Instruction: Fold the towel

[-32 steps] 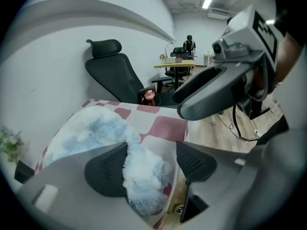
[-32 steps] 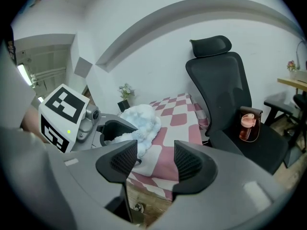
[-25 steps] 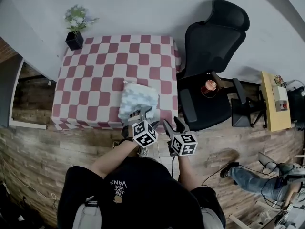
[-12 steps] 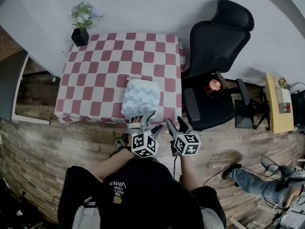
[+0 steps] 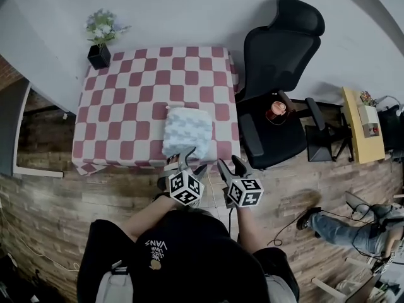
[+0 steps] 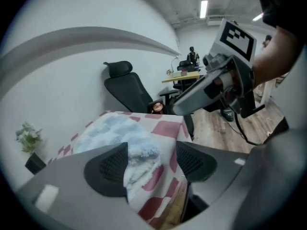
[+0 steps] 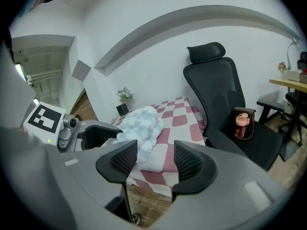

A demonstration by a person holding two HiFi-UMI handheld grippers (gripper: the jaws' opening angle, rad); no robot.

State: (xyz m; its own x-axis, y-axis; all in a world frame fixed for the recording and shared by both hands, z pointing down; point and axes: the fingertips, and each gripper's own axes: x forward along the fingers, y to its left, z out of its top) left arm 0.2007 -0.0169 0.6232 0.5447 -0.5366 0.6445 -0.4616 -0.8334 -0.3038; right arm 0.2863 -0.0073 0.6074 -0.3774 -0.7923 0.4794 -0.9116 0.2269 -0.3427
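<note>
Nearest, a pale logo is seen upside down on the person's black shirt point(image 5: 189, 257); it appears to read VANS, and the smaller lines cannot be read. Ahead, the left gripper point(image 5: 192, 161) is held with jaws wide apart at the near edge of the towel point(image 5: 186, 131), unclamped. Just beside it, the right gripper point(image 5: 231, 166) is also spread wide, with nothing gripped. The folded towel is laid on the checked tablecloth point(image 5: 120, 100), near its front edge. An office chair point(image 5: 281, 49) is placed beyond.

Upside-down "VANS" logo point(image 5: 155, 248) on the person's black shirt point(image 5: 202, 261)
</note>
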